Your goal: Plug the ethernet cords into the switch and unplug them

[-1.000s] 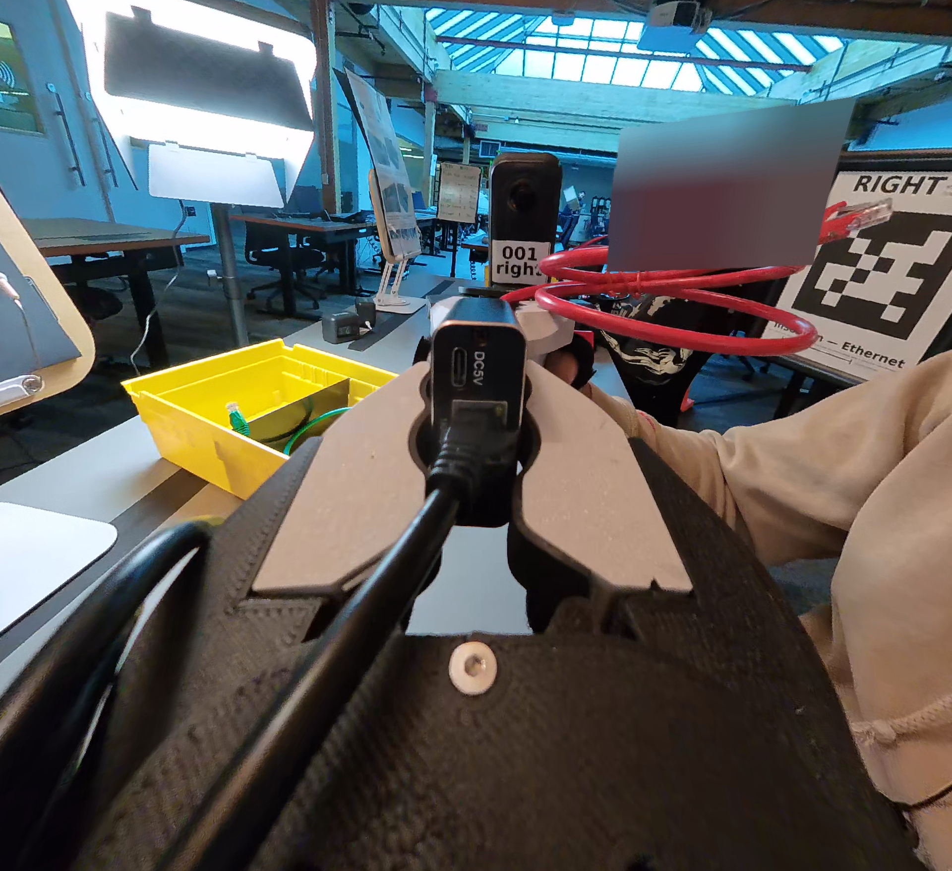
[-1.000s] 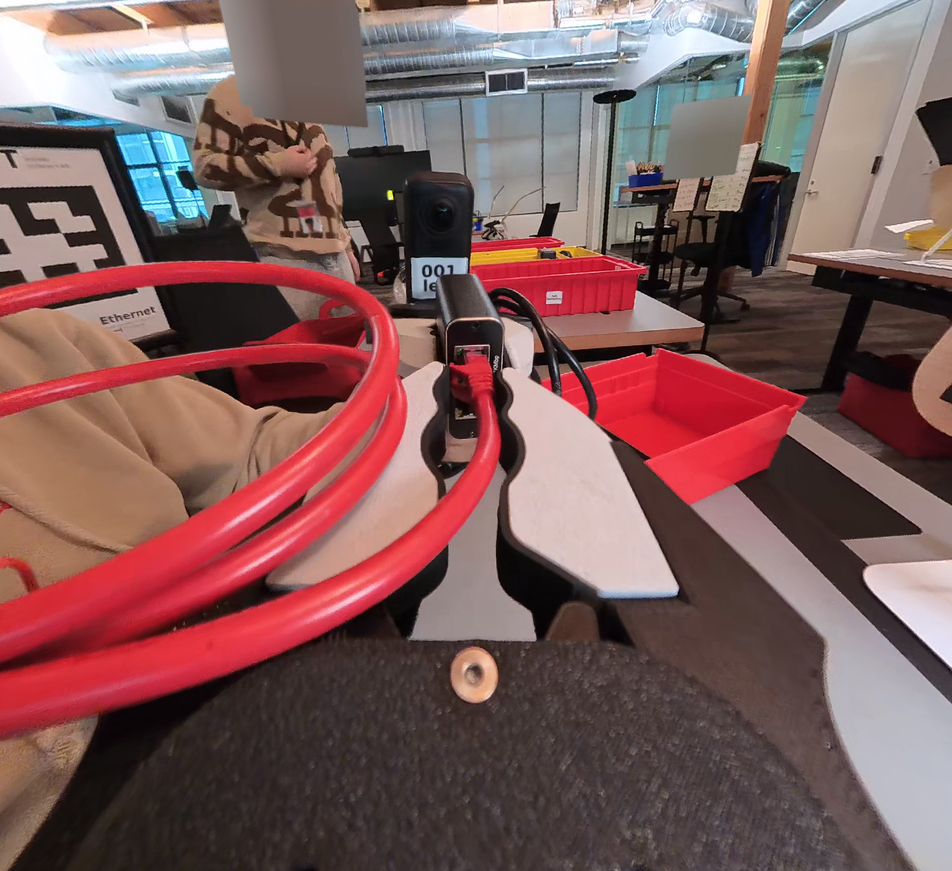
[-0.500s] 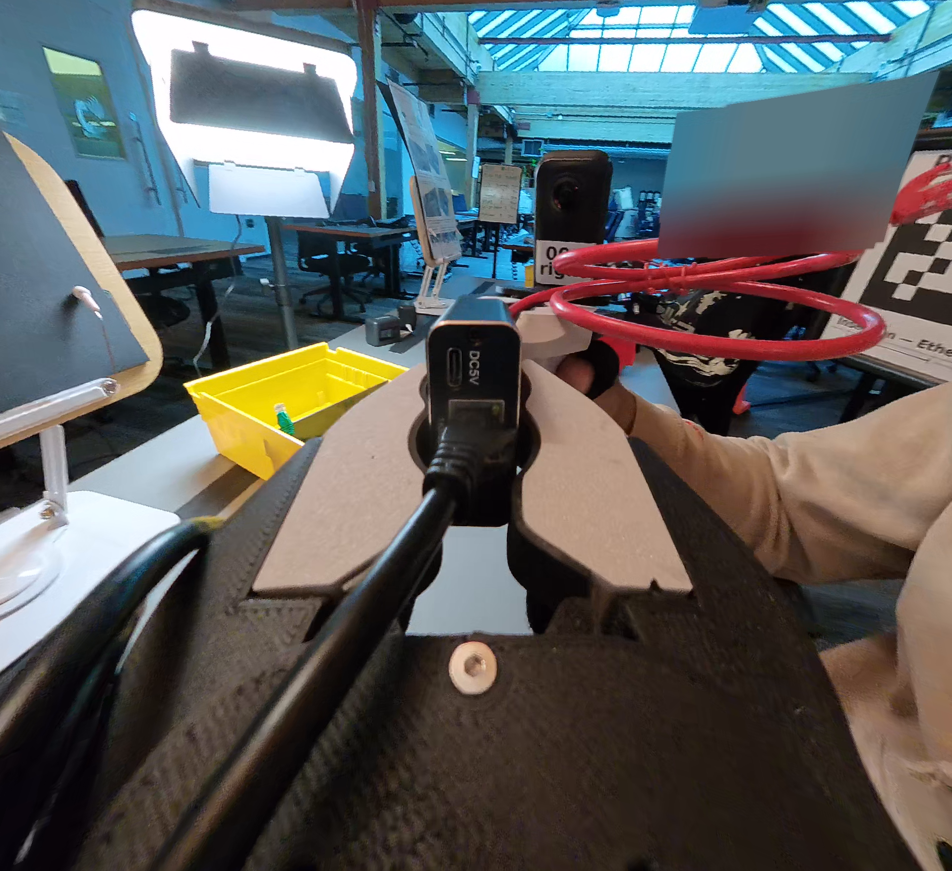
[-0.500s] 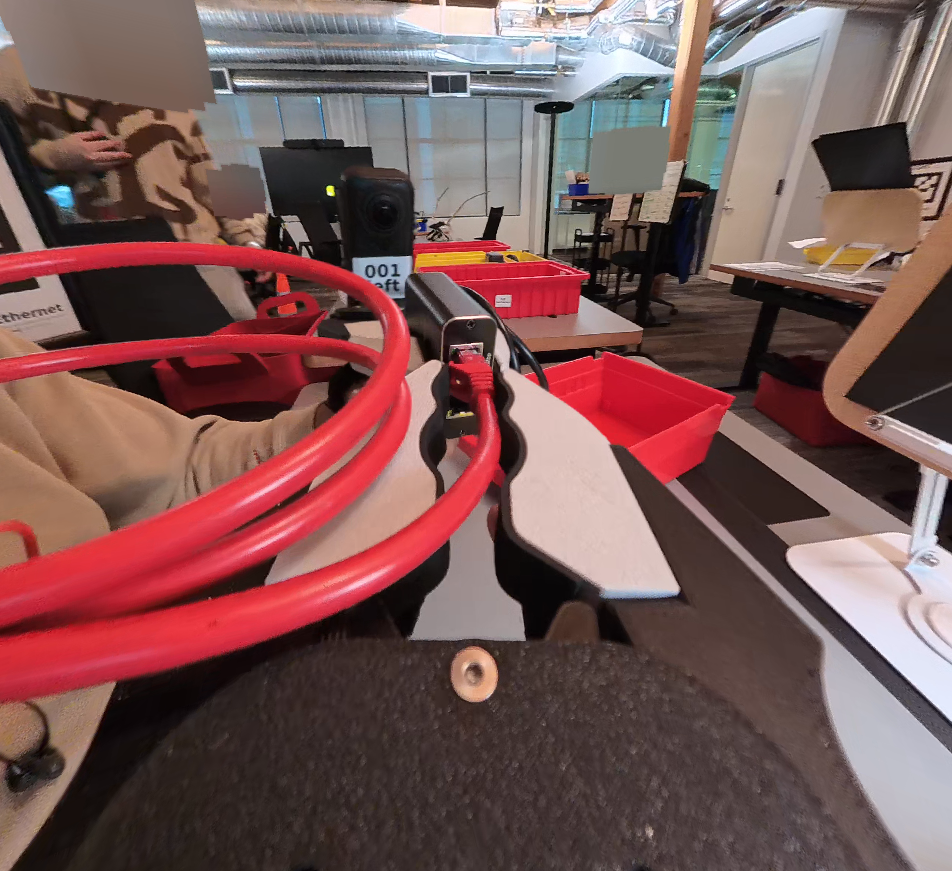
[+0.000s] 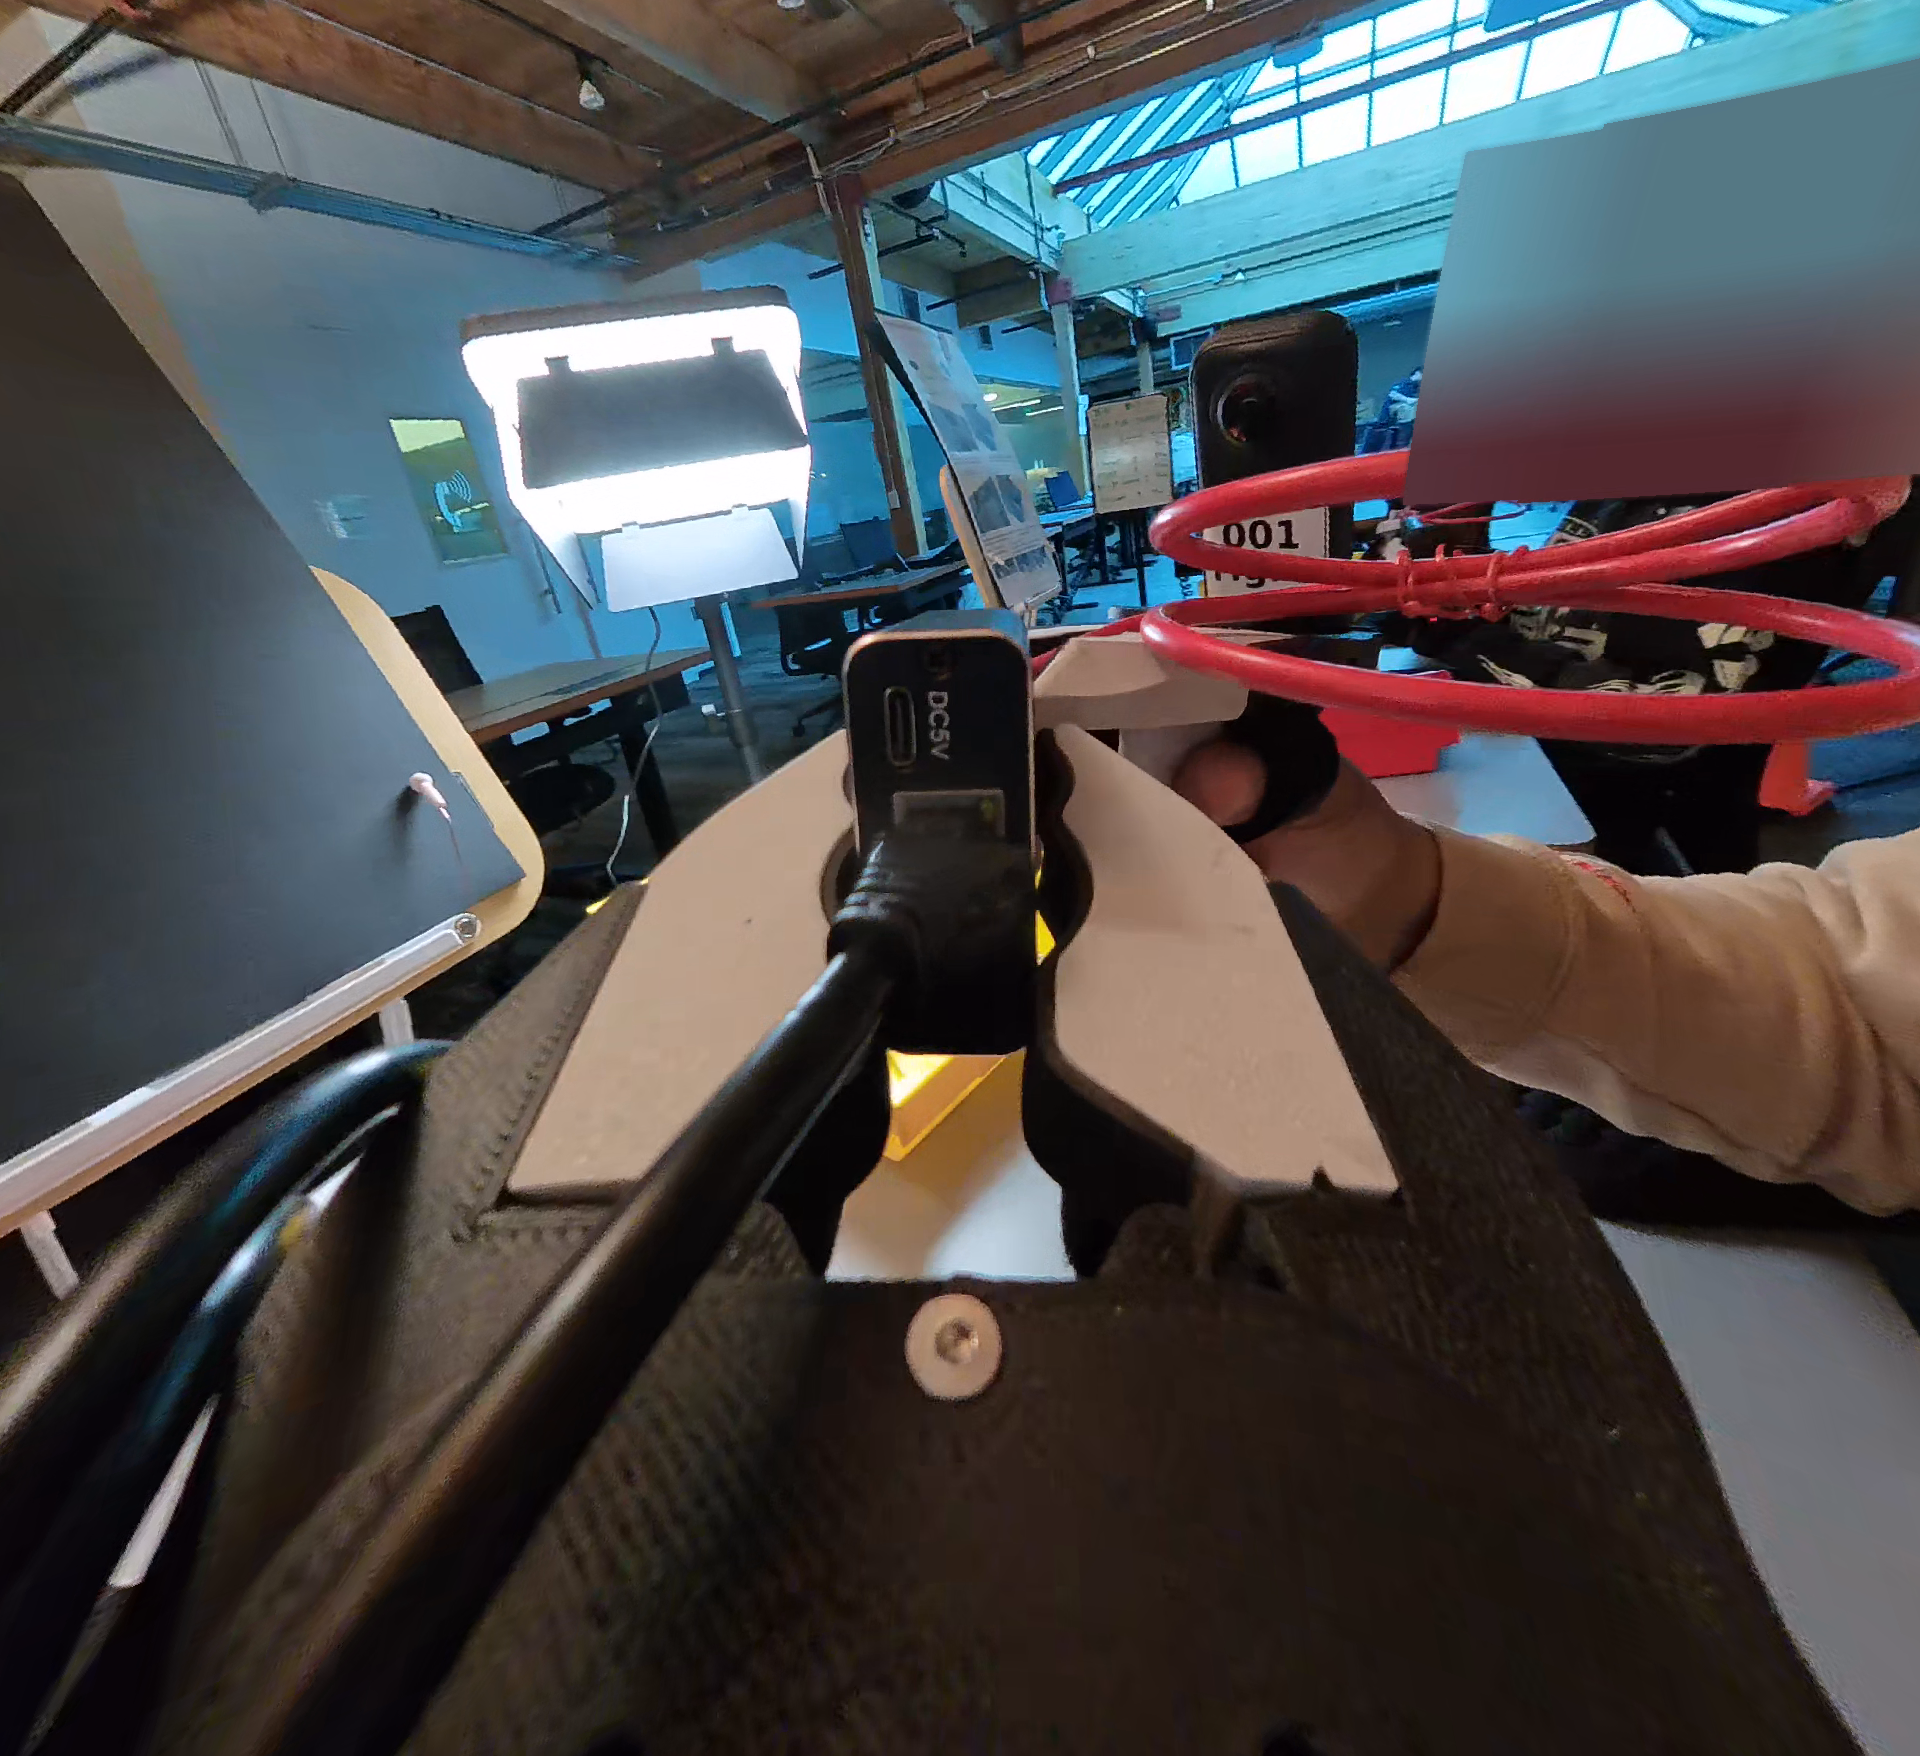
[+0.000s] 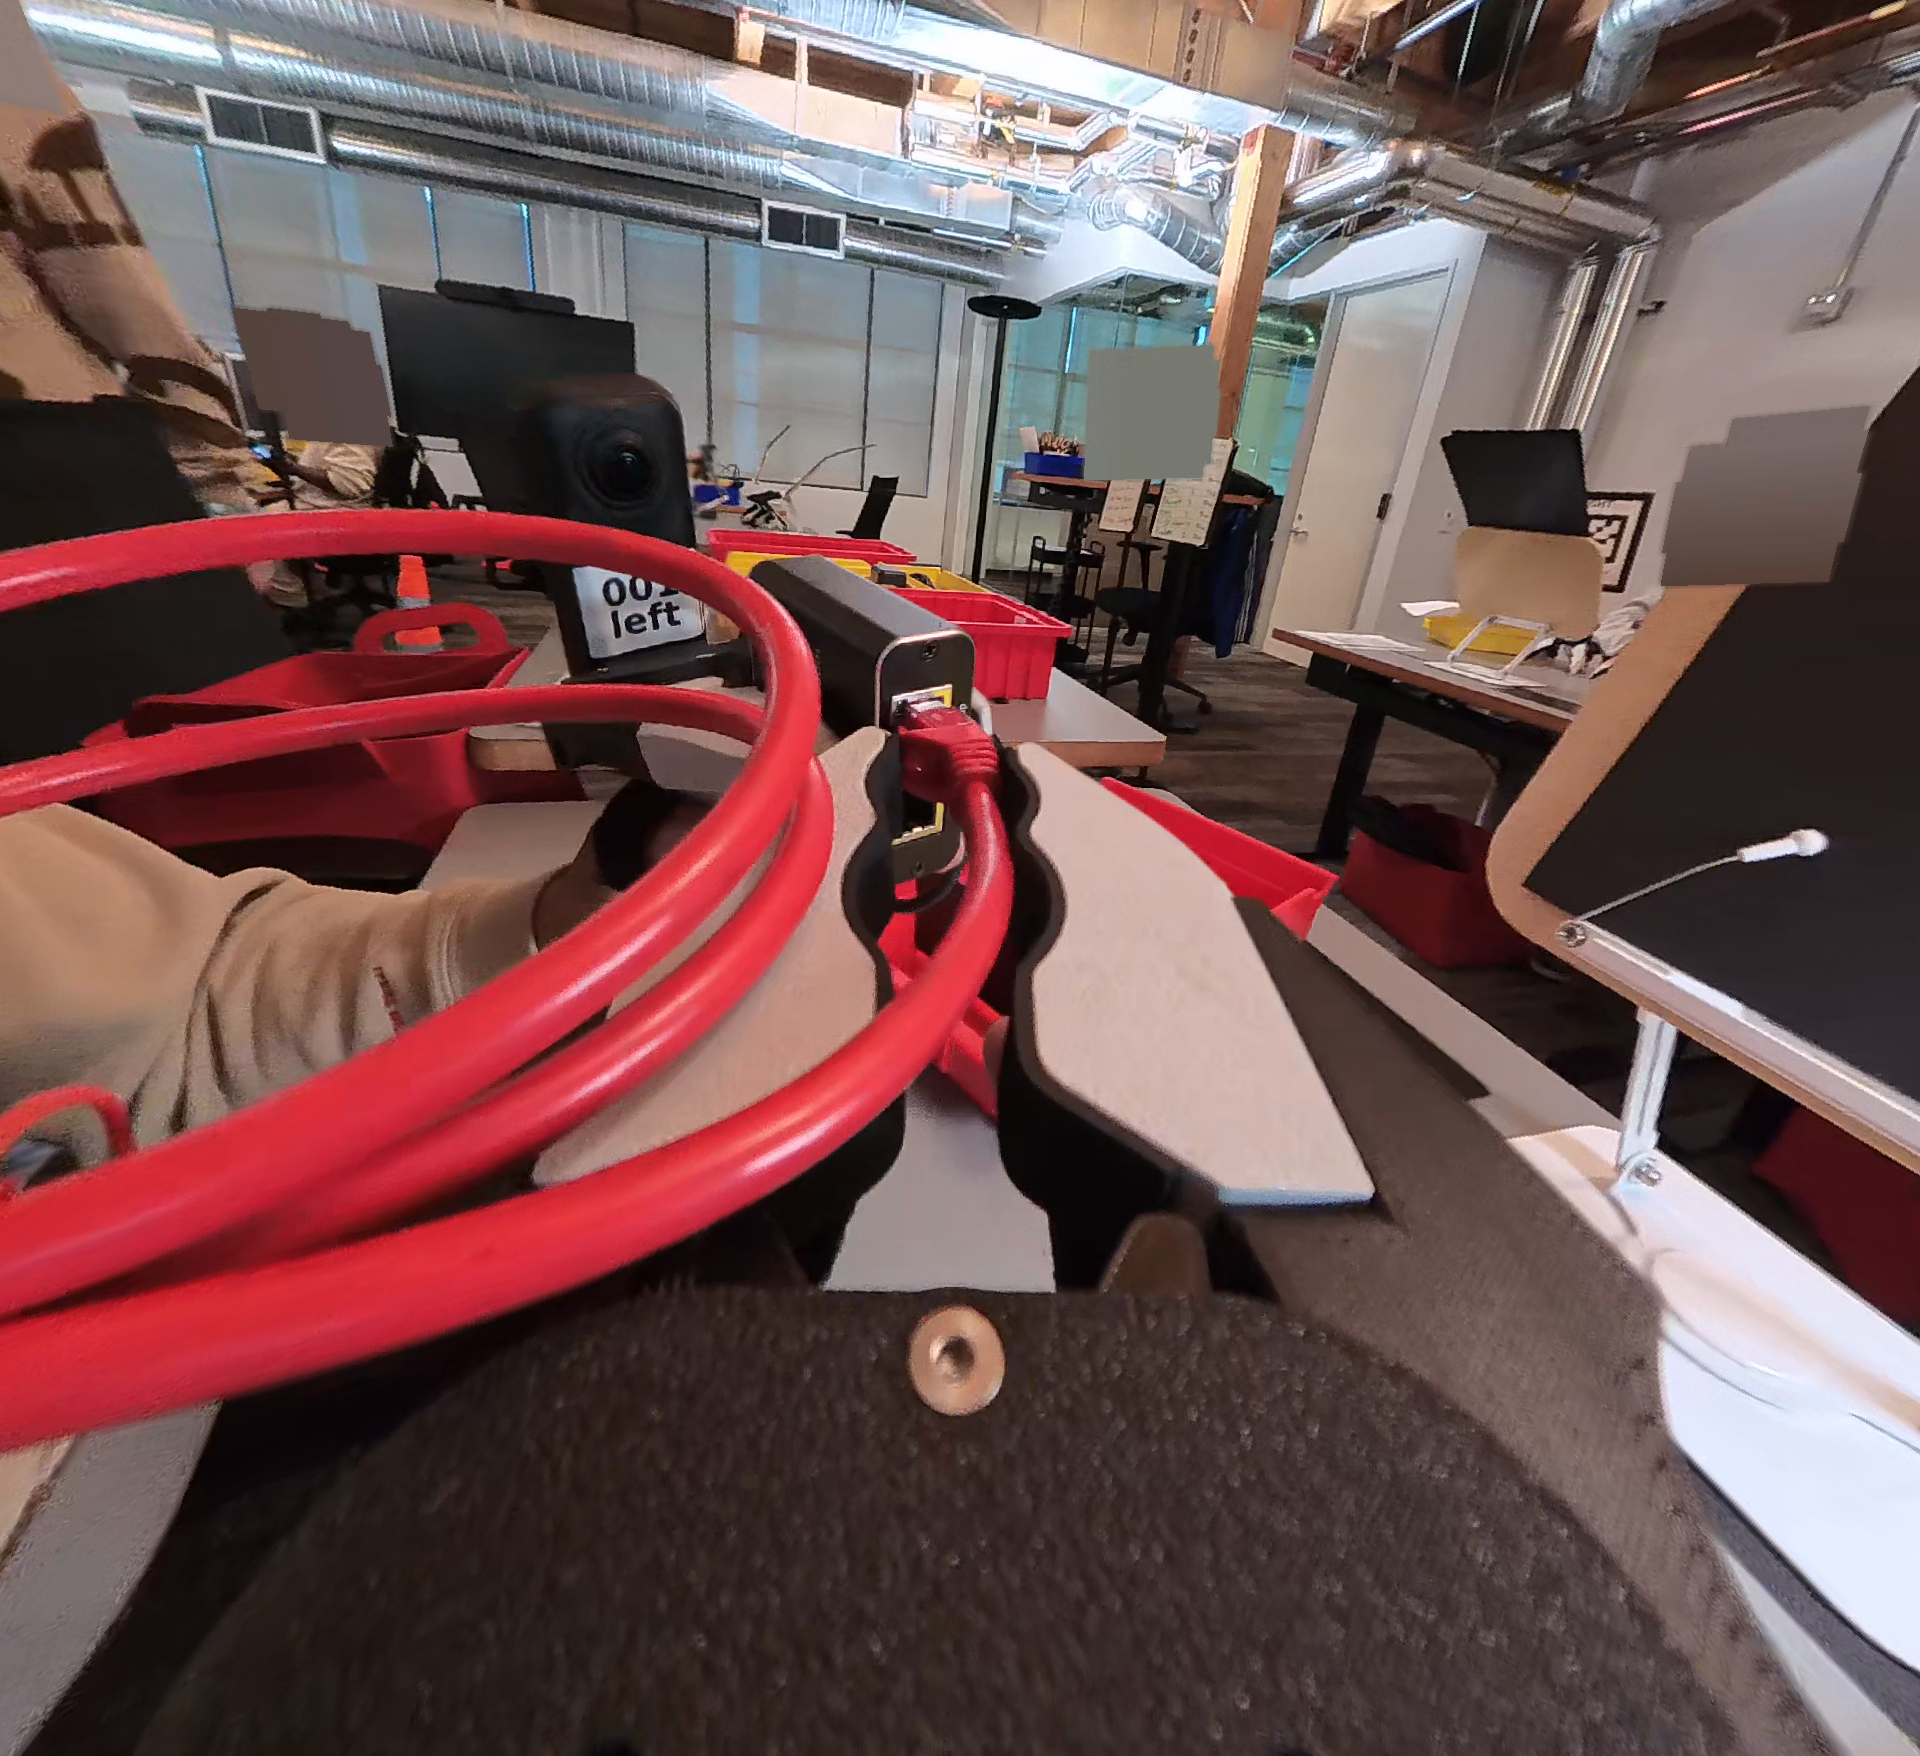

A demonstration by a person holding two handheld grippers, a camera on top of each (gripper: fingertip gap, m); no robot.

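Switch: small black box (image 5: 940, 833), held off the table, long axis running straight from one claw to the other.
Left gripper (image 5: 935, 885): clamped on the switch's near end, black cord (image 5: 665, 1176) plugged there.
Right gripper (image 6: 940, 833): closed around the far end, where the red ethernet plug (image 6: 940, 750) sits in the upper port.
Red cord (image 6: 447, 1062): coils draped left of the right claw.
Next pull: likely back along that axis.

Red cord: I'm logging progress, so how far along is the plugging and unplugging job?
Done: the red cord is plugged into the upper port of the switch, and a black cord is in its other end. In hand: the left gripper clamps the switch, and the right gripper closes around the red cord. Left: the lower port is empty, and both cords remain to be unplugged.
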